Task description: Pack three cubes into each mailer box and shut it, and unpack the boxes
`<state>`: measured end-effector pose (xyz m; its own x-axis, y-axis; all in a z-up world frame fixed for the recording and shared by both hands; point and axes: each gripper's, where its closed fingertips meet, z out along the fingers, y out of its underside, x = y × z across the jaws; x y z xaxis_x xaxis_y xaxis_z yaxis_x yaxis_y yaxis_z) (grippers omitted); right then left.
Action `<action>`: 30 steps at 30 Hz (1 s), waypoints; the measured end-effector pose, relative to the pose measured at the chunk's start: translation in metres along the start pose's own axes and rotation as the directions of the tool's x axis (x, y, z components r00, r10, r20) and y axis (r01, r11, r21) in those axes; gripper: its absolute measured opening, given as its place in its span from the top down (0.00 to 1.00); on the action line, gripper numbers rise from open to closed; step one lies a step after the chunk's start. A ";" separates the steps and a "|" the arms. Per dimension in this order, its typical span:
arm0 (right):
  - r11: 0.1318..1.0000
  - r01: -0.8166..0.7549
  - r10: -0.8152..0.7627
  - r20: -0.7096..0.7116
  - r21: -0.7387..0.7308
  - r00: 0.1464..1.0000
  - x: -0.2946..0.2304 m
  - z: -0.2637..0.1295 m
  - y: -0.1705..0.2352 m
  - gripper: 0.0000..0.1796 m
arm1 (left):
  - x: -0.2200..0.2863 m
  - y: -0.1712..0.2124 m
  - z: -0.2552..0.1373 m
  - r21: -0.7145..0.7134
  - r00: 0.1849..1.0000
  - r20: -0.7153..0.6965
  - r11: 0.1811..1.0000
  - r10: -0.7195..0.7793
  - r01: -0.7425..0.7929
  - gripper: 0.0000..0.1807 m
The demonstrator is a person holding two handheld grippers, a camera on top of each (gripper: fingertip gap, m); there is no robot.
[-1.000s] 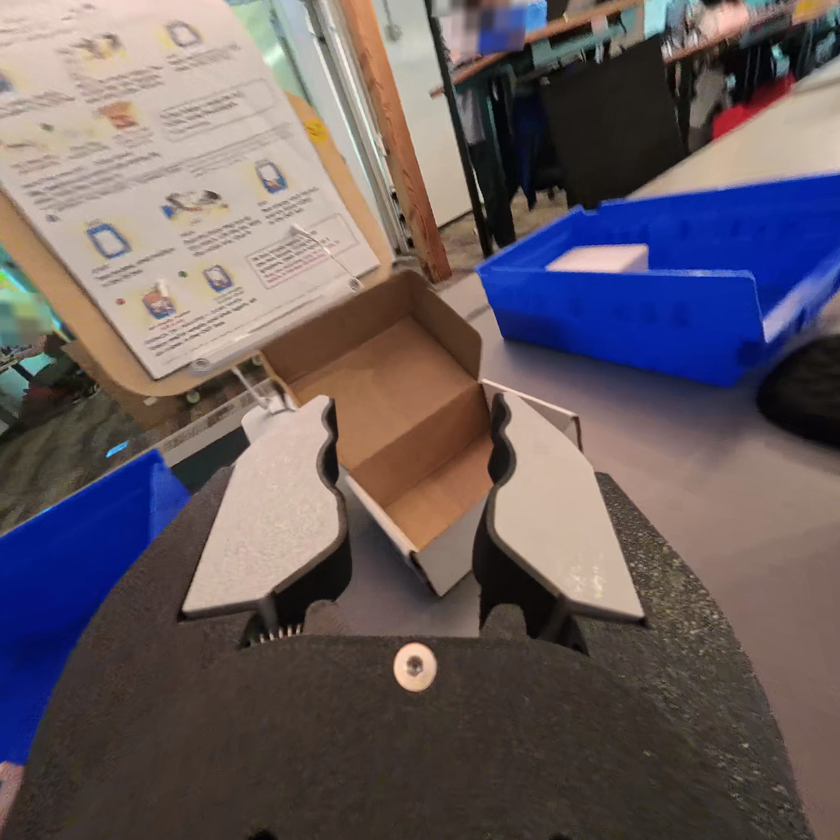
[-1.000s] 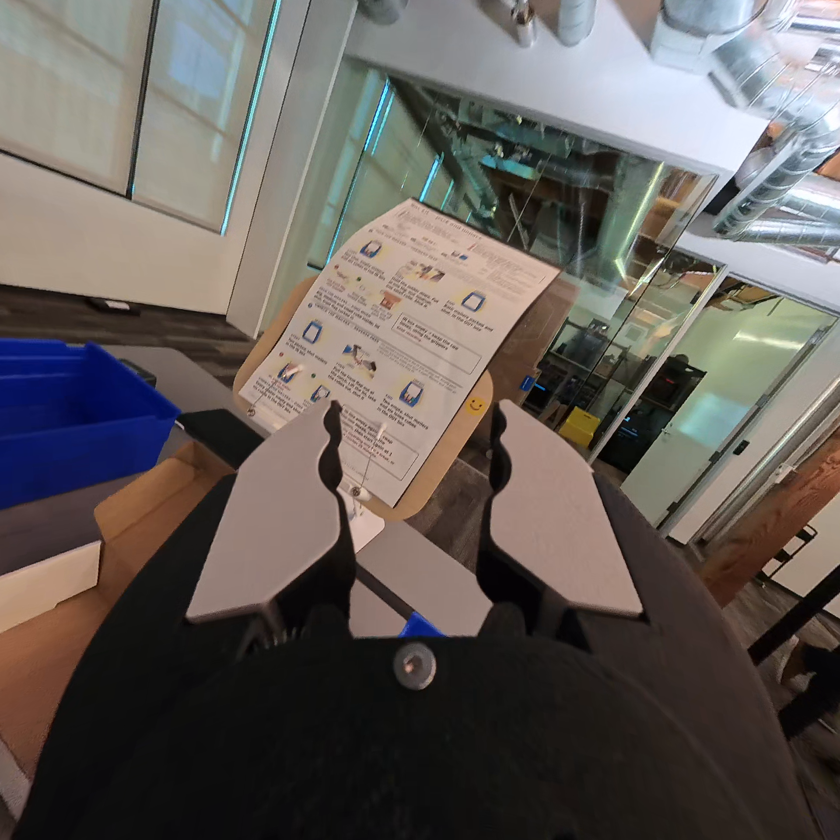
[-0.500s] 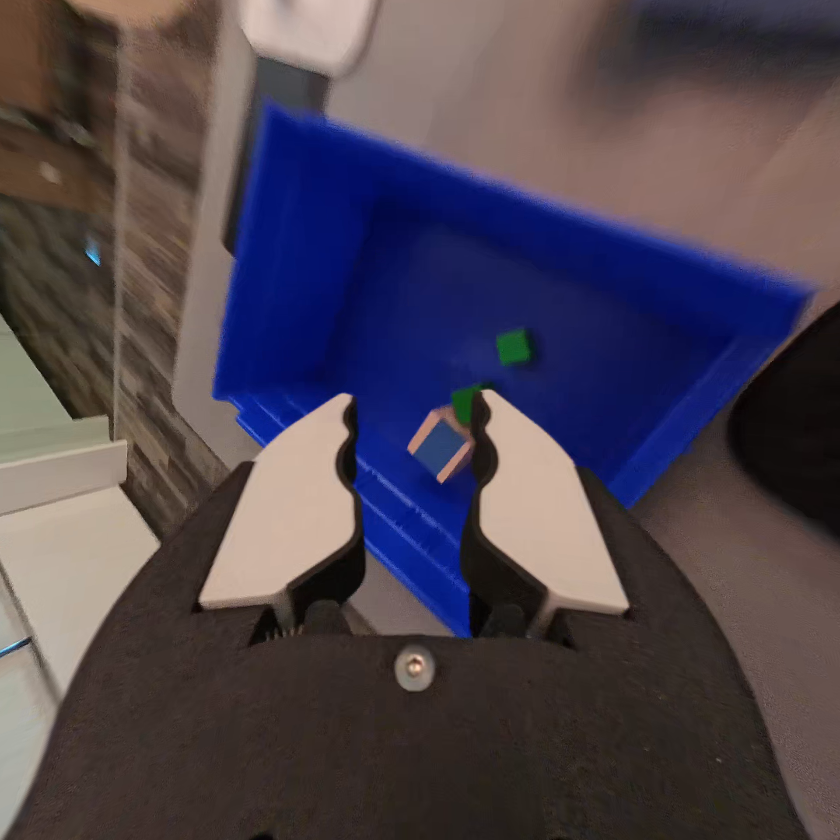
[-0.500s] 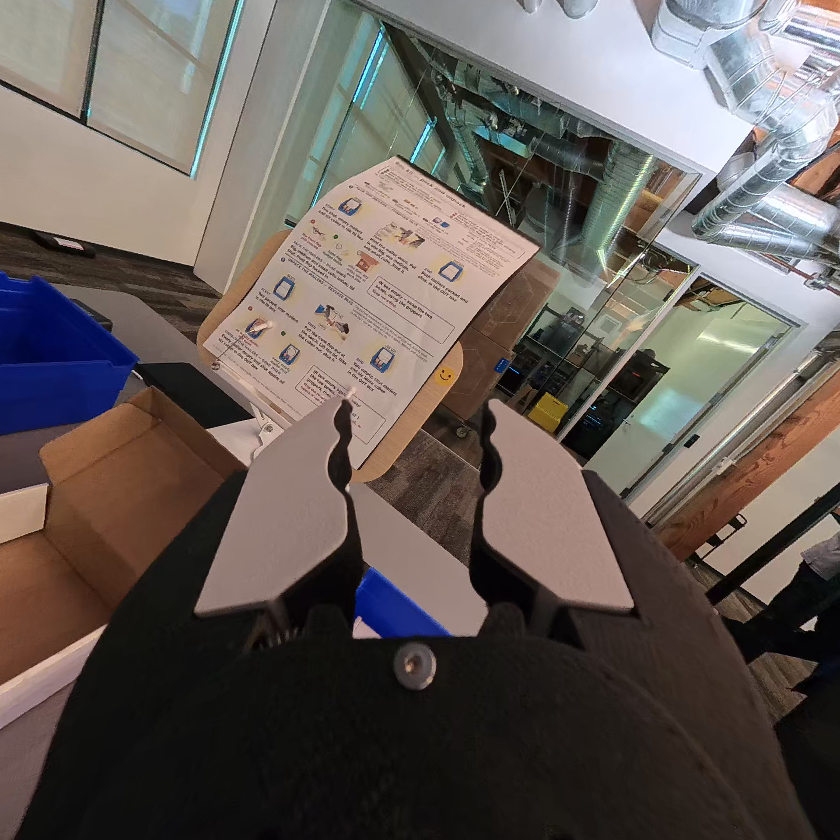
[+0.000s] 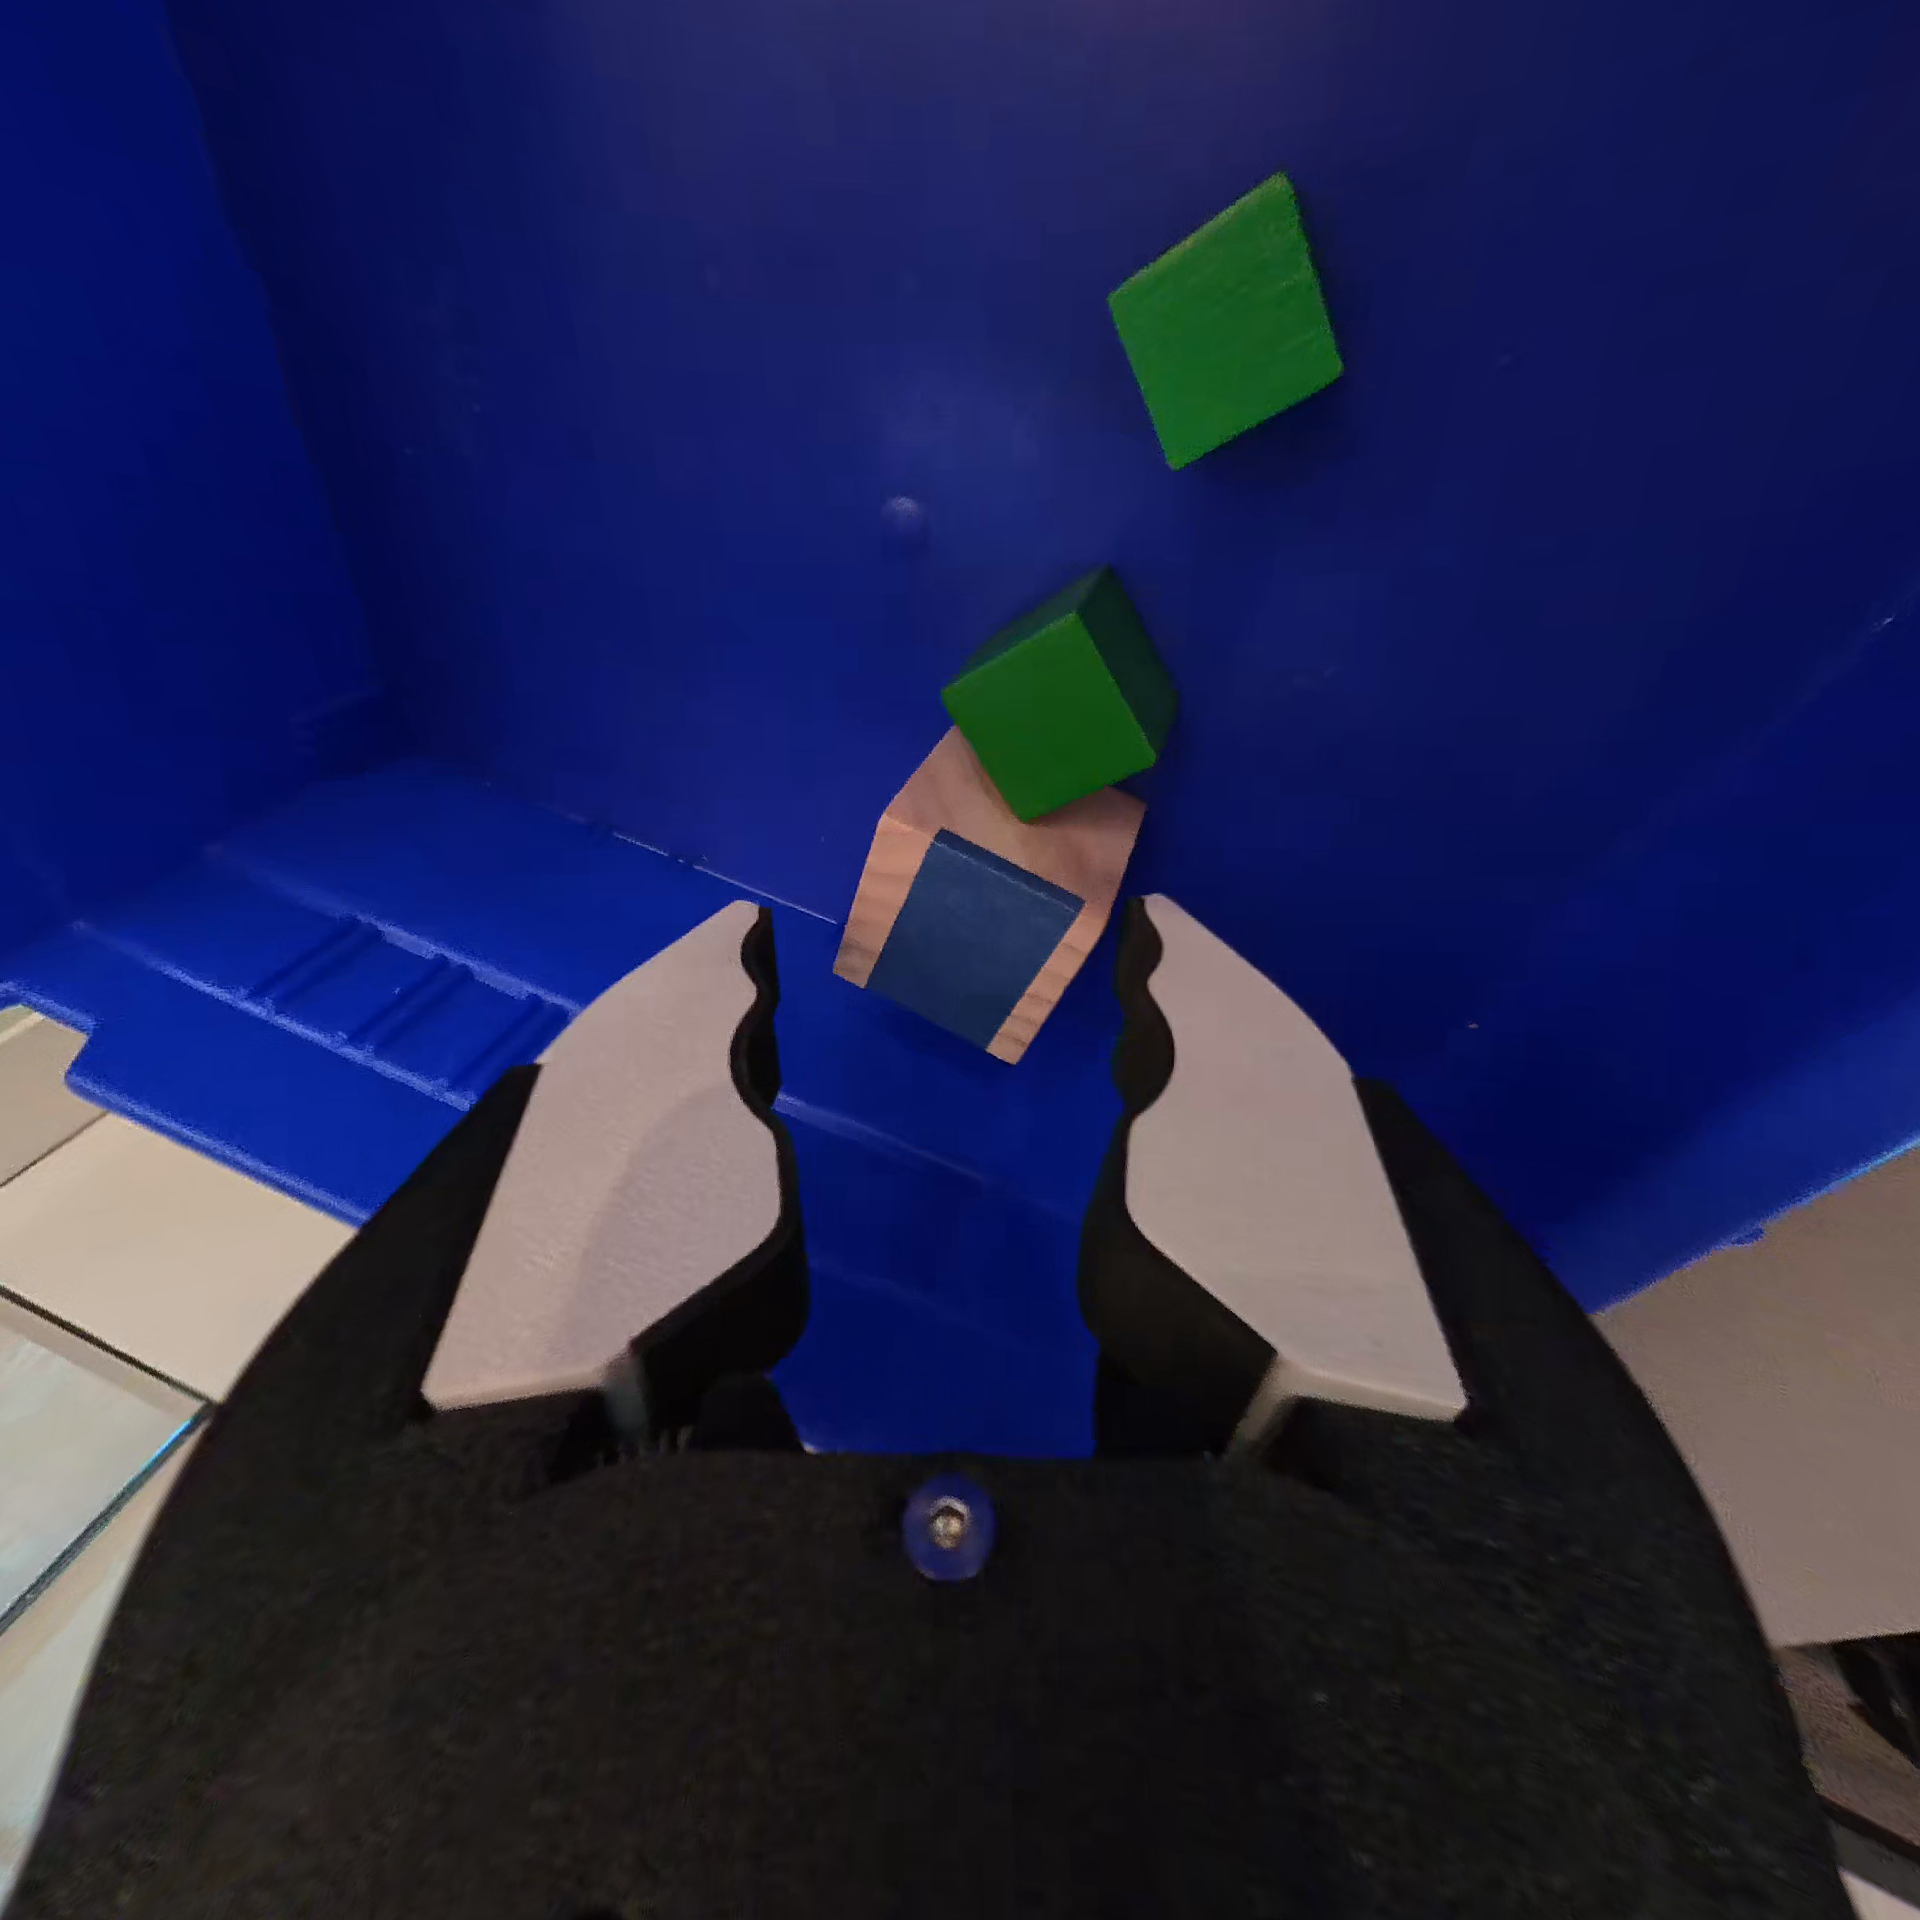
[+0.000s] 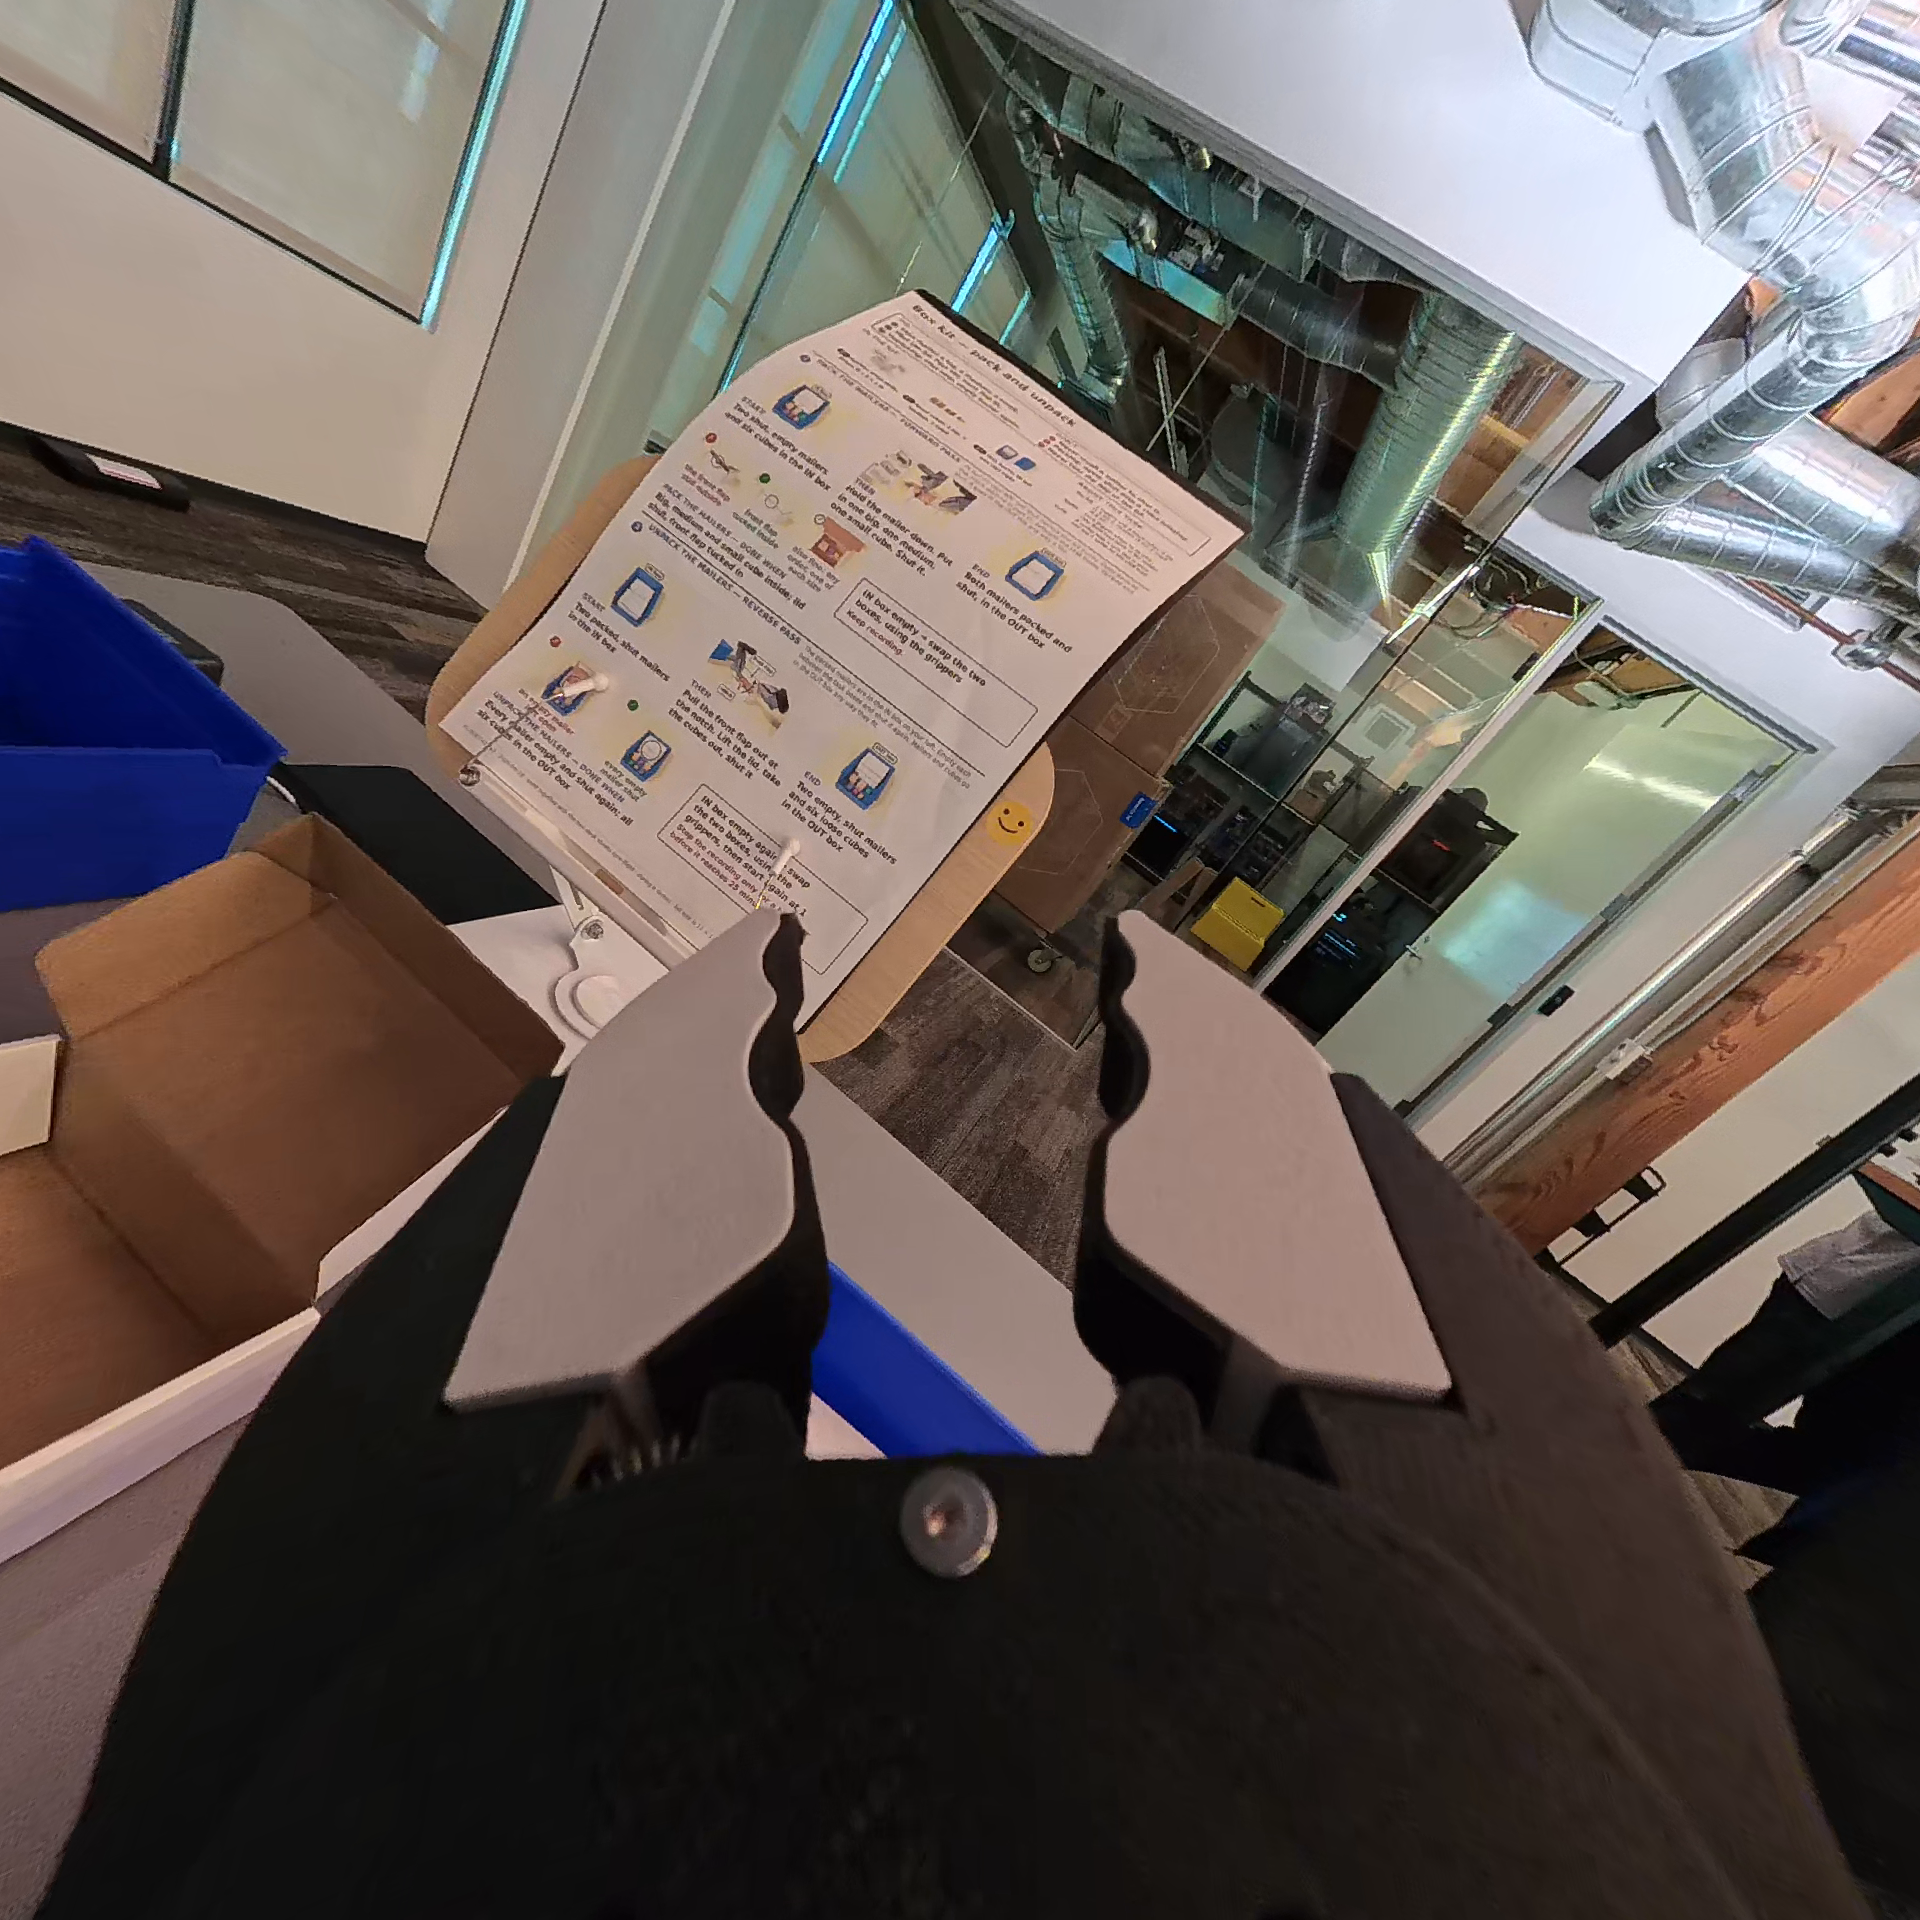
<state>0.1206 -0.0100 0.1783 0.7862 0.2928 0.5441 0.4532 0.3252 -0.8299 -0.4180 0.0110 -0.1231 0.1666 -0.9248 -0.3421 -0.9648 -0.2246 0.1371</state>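
In the left wrist view my left gripper (image 5: 945,914) is open and empty, pointing down into a blue bin (image 5: 520,416). A wooden cube with a blue face (image 5: 971,940) lies just past the fingertips, level with the gap. A green cube (image 5: 1049,707) rests against its far side. A second green cube (image 5: 1226,322) lies farther off. In the right wrist view my right gripper (image 6: 945,930) is open and empty, held above the table. An open cardboard mailer box (image 6: 208,1091) with its lid up stands to its left.
An instruction sheet on a wooden board (image 6: 831,644) stands behind the mailer. A blue bin (image 6: 94,748) sits at the far left of the right wrist view, and a blue edge of another bin (image 6: 914,1382) shows under the right gripper. The grey table (image 5: 1756,1455) shows beside the bin. The grippers' ends are close to 60 cm from one another. My left tips are roughly 4 cm from the green cube (image 5: 1049,707).
My left gripper swung from the open mailer box over to the blue bin and dropped close to the blue-faced cube. My right gripper shifted slightly, bringing more of the mailer into view.
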 end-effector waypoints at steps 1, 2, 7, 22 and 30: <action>1.000 -0.001 0.001 0.002 -0.001 1.000 0.000 0.000 0.001 0.69 | -0.001 0.002 0.002 -0.008 1.000 0.002 1.000 0.006 -0.006 0.66; 1.000 0.000 0.000 0.001 -0.002 1.000 0.000 0.001 0.001 0.69 | -0.001 0.002 0.003 -0.010 1.000 0.003 1.000 0.008 -0.008 0.66; 1.000 0.005 -0.005 0.003 -0.005 1.000 0.001 0.001 0.003 0.69 | 0.001 0.007 0.009 -0.035 1.000 -0.003 0.999 0.023 -0.023 0.68; 0.999 0.039 -0.039 0.015 -0.020 0.999 0.000 -0.001 0.006 0.69 | -0.051 0.011 -0.070 -0.076 0.964 0.254 0.995 0.075 -0.058 0.73; 0.997 0.070 -0.070 0.005 -0.020 0.998 -0.004 -0.004 -0.001 0.69 | -0.054 -0.098 -0.171 0.100 0.928 0.344 0.977 0.142 -0.187 0.73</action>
<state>0.1188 -0.0147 0.1766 0.7507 0.2738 0.6013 0.5155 0.3265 -0.7923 -0.2979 0.0303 0.0409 -0.0525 -0.7845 -0.6178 -0.9944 -0.0161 0.1049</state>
